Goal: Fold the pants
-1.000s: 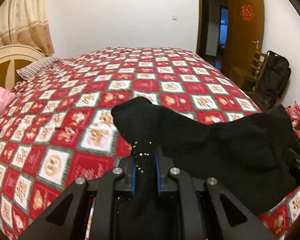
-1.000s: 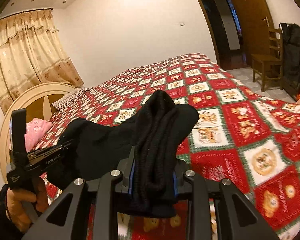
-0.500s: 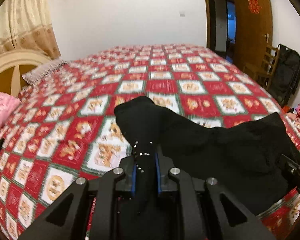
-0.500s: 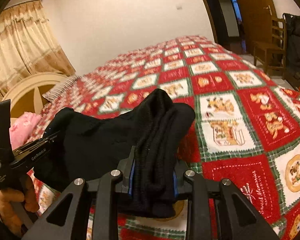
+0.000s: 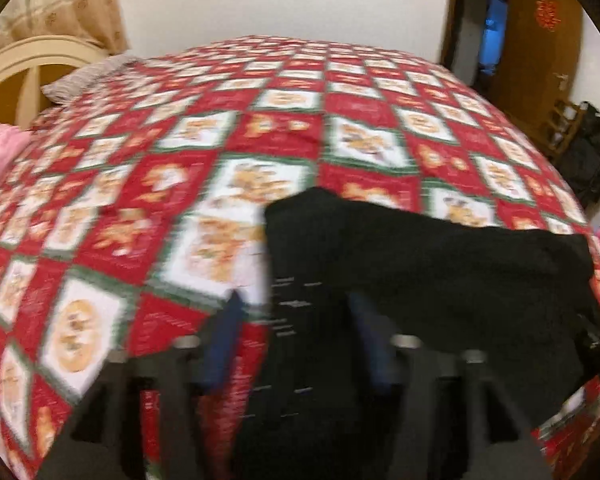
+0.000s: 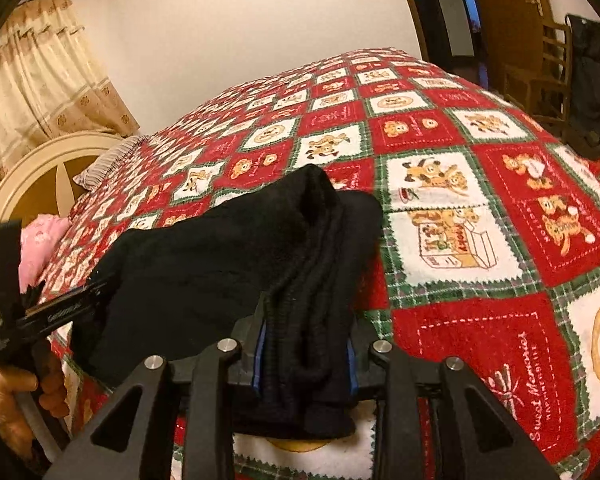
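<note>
A bedroom, with a red patchwork quilt (image 6: 480,240) filling both views. Low centre of the left view, the left gripper (image 5: 296,336) has just been opening; its blue pads stand clear of the black pants (image 5: 420,272) between them. The right gripper (image 6: 306,356) pinches a thick bunched fold. The pants lie doubled on the quilt at mid-frame; releasing and neatening seem left.
</note>
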